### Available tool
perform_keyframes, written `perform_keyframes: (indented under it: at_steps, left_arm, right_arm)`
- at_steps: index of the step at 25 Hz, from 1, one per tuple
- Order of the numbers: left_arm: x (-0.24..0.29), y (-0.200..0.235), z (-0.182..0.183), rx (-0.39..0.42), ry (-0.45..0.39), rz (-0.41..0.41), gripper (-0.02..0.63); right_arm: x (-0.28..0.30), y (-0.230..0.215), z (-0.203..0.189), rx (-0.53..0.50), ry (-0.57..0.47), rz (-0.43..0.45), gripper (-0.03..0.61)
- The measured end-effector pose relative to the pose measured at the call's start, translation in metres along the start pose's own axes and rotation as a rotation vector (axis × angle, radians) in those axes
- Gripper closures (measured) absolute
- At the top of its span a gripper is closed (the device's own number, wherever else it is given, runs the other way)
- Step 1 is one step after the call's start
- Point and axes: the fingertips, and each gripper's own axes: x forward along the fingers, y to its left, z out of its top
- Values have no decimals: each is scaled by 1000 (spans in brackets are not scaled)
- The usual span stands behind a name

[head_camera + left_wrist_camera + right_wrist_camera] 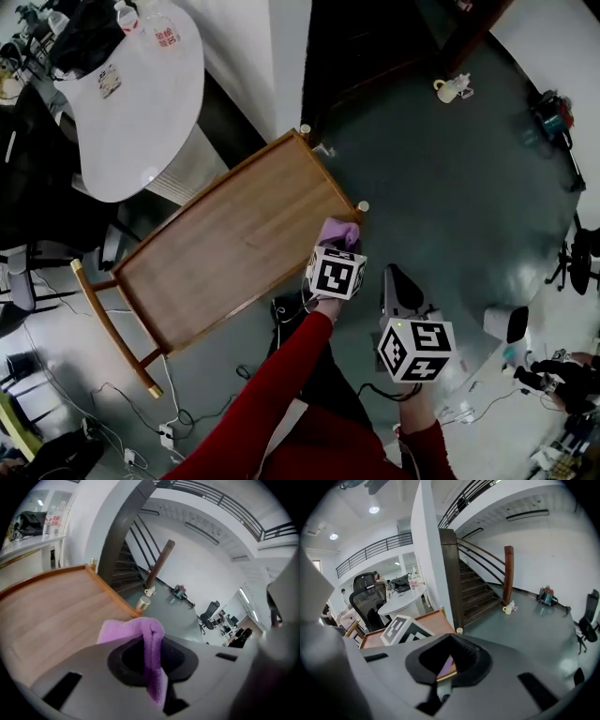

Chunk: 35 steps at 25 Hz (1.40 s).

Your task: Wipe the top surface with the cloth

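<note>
At the corner of the wooden top (225,246), the left gripper (152,663) pinches the purple cloth (139,631) tight; off the edge, the right gripper (444,668) hangs with jaws slightly parted, empty.

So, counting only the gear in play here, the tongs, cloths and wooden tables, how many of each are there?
Tongs: 2, the left tongs shut on the cloth, the right tongs open with nothing between them
Cloths: 1, the purple cloth at the table's corner
Wooden tables: 1, the wooden table
Total: 4
</note>
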Motion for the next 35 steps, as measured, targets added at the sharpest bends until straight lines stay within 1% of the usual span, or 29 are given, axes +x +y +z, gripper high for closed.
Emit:
perform_keyframes:
  at_steps: [4, 8, 10, 12, 13, 16, 17, 18, 20, 21, 24, 26, 31, 35]
  left_arm:
    - [18, -25, 10, 29, 21, -51, 569]
    - [21, -36, 14, 40, 23, -102, 569]
    - [13, -42, 17, 84, 22, -150, 569]
    - [-10, -47, 22, 158, 33, -223, 569]
    - [-26, -50, 26, 195, 50, -275, 568]
    - [-71, -59, 36, 303, 149, -449, 569]
    - [-79, -57, 40, 332, 180, -485, 569]
    - [-81, -50, 46, 354, 200, -500, 569]
    - [-70, -27, 58, 374, 215, -476, 569]
    - [-61, -14, 63, 370, 214, -453, 569]
    - [-32, 14, 75, 318, 196, -400, 569]
    - [-17, 26, 84, 298, 189, -364, 569]
    - [9, 61, 98, 293, 184, -240, 569]
    - [20, 94, 116, 256, 160, -153, 569]
  right_arm:
    - [-12, -17, 0, 43, -11, -56, 575]
    - [-13, -26, 2, 62, -9, -83, 575]
    - [-11, -29, 3, 69, -9, -94, 575]
    - [-8, -32, 7, 75, -16, -104, 575]
    - [-8, -34, 11, 76, -22, -108, 575]
    - [-7, -43, 25, 83, -46, -121, 575]
    - [-6, -46, 30, 86, -53, -124, 575]
    - [-4, -48, 36, 89, -60, -126, 575]
    - [2, -49, 46, 86, -69, -125, 575]
    - [6, -48, 49, 79, -69, -120, 575]
    - [21, -41, 54, 49, -54, -91, 575]
    - [35, -34, 55, 38, -32, -65, 575]
    - [70, -10, 49, 5, 36, 3, 575]
    - [90, 5, 50, -35, 78, 53, 575]
